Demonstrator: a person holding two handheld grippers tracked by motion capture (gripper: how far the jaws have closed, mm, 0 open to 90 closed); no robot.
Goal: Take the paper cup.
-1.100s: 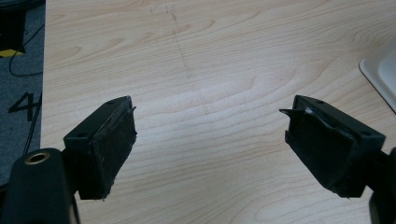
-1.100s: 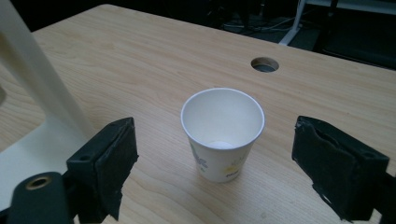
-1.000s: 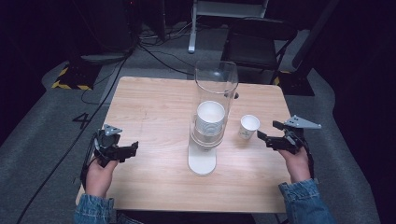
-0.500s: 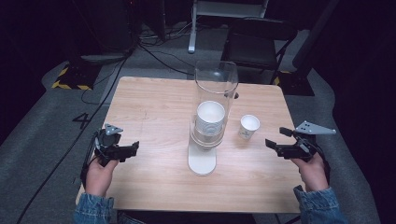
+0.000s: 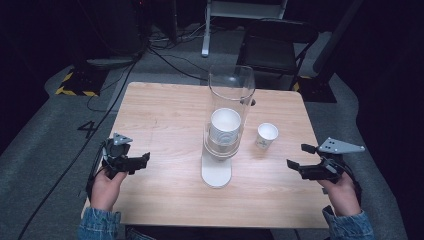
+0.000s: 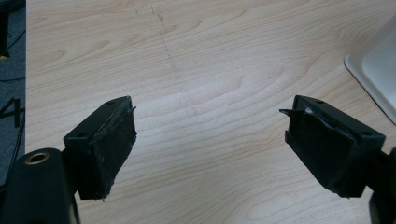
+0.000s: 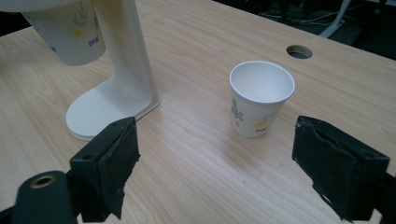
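Note:
A white paper cup stands upright on the wooden table, right of a clear cup dispenser on a white stand. A stack of cups sits inside the tube; its bottom cup hangs out below. My right gripper is open near the table's right edge, apart from the cup and pointing at it. My left gripper is open over bare wood near the front left, with nothing between its jaws.
A black chair, a white metal stand and cables lie on the floor beyond the table. A round cable hole pierces the tabletop behind the cup. The dispenser's base corner lies to the right of my left gripper.
My right gripper has drawn back from the paper cup toward the table's right front edge. The cup stays standing where it was. The left gripper has not moved.

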